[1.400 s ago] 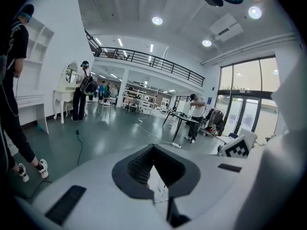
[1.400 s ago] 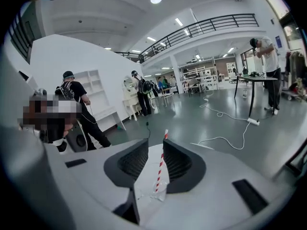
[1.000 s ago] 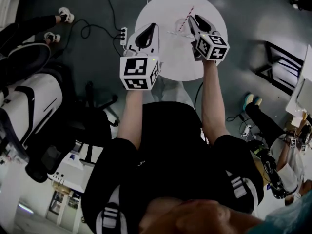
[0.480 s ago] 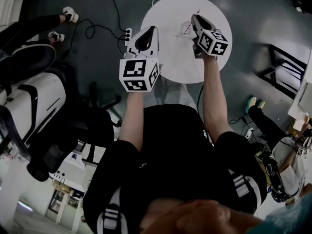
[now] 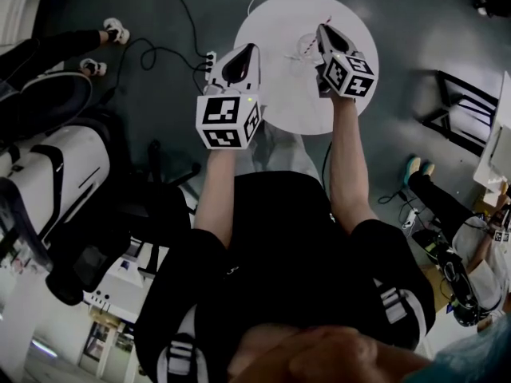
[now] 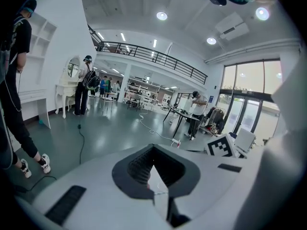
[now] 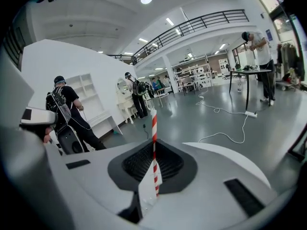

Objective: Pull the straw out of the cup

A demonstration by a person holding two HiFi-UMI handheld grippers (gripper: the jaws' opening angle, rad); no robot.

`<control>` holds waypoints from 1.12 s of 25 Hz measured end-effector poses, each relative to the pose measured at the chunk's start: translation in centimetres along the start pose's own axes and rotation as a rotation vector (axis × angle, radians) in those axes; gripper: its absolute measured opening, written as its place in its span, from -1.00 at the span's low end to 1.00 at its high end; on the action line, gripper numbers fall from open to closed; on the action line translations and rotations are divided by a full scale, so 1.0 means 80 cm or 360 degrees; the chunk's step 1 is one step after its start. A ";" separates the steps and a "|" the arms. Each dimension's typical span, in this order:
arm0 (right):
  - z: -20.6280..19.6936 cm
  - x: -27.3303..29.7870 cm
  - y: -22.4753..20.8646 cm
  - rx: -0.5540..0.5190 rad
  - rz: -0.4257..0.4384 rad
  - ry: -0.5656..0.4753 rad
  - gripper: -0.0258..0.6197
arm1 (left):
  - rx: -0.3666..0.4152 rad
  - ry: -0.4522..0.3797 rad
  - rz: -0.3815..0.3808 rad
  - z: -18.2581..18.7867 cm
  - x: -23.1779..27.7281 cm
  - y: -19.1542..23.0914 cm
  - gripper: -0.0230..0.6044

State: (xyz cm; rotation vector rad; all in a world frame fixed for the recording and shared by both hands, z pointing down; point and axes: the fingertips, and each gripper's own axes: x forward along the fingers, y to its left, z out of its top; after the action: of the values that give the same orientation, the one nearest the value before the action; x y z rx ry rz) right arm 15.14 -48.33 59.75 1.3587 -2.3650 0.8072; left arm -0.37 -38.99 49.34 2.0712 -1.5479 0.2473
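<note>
A red-and-white striped straw (image 7: 154,128) stands upright between the jaws of my right gripper (image 7: 153,152), which is shut on it. In the head view only the straw's tip (image 5: 325,20) shows beyond the right gripper (image 5: 321,30), over the far part of the round white table (image 5: 279,94). A clear cup (image 5: 306,46) shows faintly on the table just left of that gripper. My left gripper (image 5: 243,52) hovers at the table's left edge, apart from the cup. Its jaws (image 6: 152,166) are shut with nothing held.
A power strip (image 5: 209,59) with black cables lies on the grey floor left of the table. White and black equipment (image 5: 48,166) fills the left side. A black frame (image 5: 463,106) stands at the right. Several people stand in the hall in both gripper views.
The straw leaned long across the table a second ago; now only its tip shows past the right jaws. The right gripper has shifted slightly right. The left gripper has barely moved.
</note>
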 end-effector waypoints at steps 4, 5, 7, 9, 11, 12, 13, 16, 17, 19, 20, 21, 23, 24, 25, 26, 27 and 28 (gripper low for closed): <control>0.024 -0.021 0.030 -0.0066 -0.0049 -0.0094 -0.83 | 0.0026 -0.0021 -0.0064 0.007 -0.016 -0.007 -0.92; 0.030 -0.027 0.034 -0.0102 -0.0079 -0.0116 -0.83 | 0.0019 -0.0030 -0.0086 0.009 -0.020 -0.009 -0.92; 0.045 -0.041 0.043 -0.0169 -0.0150 -0.0167 -0.83 | -0.0004 -0.0054 -0.0140 0.013 -0.028 -0.011 -0.92; 0.058 -0.054 0.059 -0.0246 -0.0198 -0.0213 -0.83 | 0.0070 -0.0075 -0.0158 0.018 -0.039 -0.009 -0.92; 0.067 -0.066 0.079 -0.0317 -0.0218 -0.0240 -0.83 | 0.0183 -0.0089 -0.0154 0.022 -0.050 -0.007 -0.92; 0.071 -0.071 0.090 -0.0356 -0.0220 -0.0244 -0.83 | 0.0189 -0.0106 -0.0166 0.025 -0.055 -0.006 -0.92; 0.075 -0.076 0.101 -0.0395 -0.0218 -0.0248 -0.83 | 0.0168 -0.0129 -0.0185 0.030 -0.061 -0.004 -0.92; 0.090 -0.094 0.133 -0.0432 -0.0222 -0.0307 -0.83 | 0.0123 -0.0187 -0.0213 0.043 -0.080 0.009 -0.93; 0.096 -0.102 0.143 -0.0428 -0.0227 -0.0336 -0.83 | 0.0121 -0.0204 -0.0216 0.048 -0.087 0.014 -0.92; 0.106 -0.117 0.166 -0.0427 -0.0245 -0.0393 -0.83 | 0.0118 -0.0245 -0.0228 0.060 -0.100 0.022 -0.92; 0.111 -0.126 0.178 -0.0427 -0.0256 -0.0425 -0.83 | 0.0116 -0.0269 -0.0239 0.066 -0.108 0.025 -0.92; 0.115 -0.135 0.191 -0.0426 -0.0268 -0.0462 -0.83 | 0.0110 -0.0296 -0.0259 0.072 -0.115 0.027 -0.92; 0.124 -0.152 0.215 -0.0440 -0.0293 -0.0538 -0.83 | 0.0069 -0.0366 -0.0326 0.088 -0.130 0.029 -0.93; 0.130 -0.160 0.226 -0.0456 -0.0301 -0.0573 -0.83 | 0.0043 -0.0403 -0.0364 0.098 -0.137 0.029 -0.92; 0.138 -0.169 0.237 -0.0466 -0.0302 -0.0610 -0.83 | 0.0029 -0.0437 -0.0394 0.108 -0.142 0.028 -0.92; 0.148 -0.179 0.247 -0.0464 -0.0295 -0.0654 -0.83 | 0.0031 -0.0466 -0.0416 0.118 -0.147 0.027 -0.92; 0.158 -0.190 0.257 -0.0455 -0.0281 -0.0707 -0.83 | 0.0044 -0.0490 -0.0435 0.126 -0.151 0.024 -0.92; 0.169 -0.202 0.268 -0.0452 -0.0266 -0.0762 -0.83 | 0.0059 -0.0512 -0.0457 0.135 -0.156 0.021 -0.93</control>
State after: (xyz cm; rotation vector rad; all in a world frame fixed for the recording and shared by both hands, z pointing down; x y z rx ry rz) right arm 5.21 -36.75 33.81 1.7371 -2.5264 0.0923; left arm -7.81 -34.55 35.23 2.4195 -1.3996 -0.1725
